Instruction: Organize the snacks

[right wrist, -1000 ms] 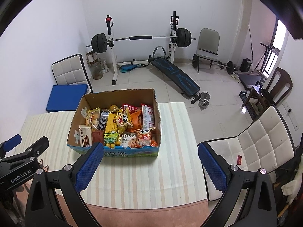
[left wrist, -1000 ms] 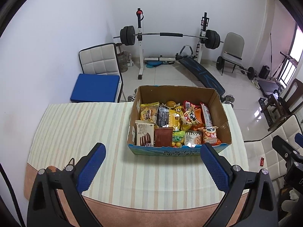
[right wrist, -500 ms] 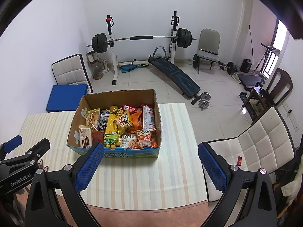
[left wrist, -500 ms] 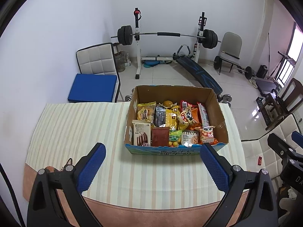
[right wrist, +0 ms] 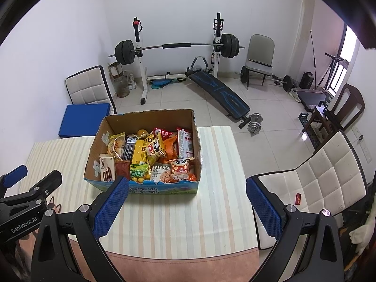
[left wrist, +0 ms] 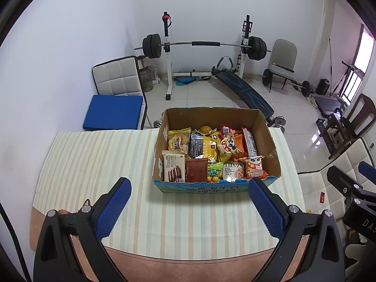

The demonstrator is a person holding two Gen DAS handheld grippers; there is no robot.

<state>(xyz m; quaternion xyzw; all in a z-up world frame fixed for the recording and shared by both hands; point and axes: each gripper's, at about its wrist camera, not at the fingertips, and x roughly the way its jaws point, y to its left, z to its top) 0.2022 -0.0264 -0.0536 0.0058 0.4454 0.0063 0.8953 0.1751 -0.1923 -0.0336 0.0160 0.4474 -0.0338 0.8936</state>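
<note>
We cannot read the small print on the packets crowded in the cardboard box (left wrist: pixel 270 138), the lower packets lie buried, and the white chair (right wrist: pixel 329 176) is partly cut off.

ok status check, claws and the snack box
Left claw open, empty. Right claw open, empty. Snack box full, untouched on table. Nothing blocking.

On the white biscuit pack (left wrist: pixel 174 169) at the near left of the cardboard box (left wrist: pixel 270 138) I read "Franzzi", running up its side. My left gripper (right wrist: pixel 21 213), seen from my right wrist, carries "GenRobot.AI". My right gripper (left wrist: pixel 359 213) shows only "DAS", cut off. The box's blue front print is too blurred to read
</note>
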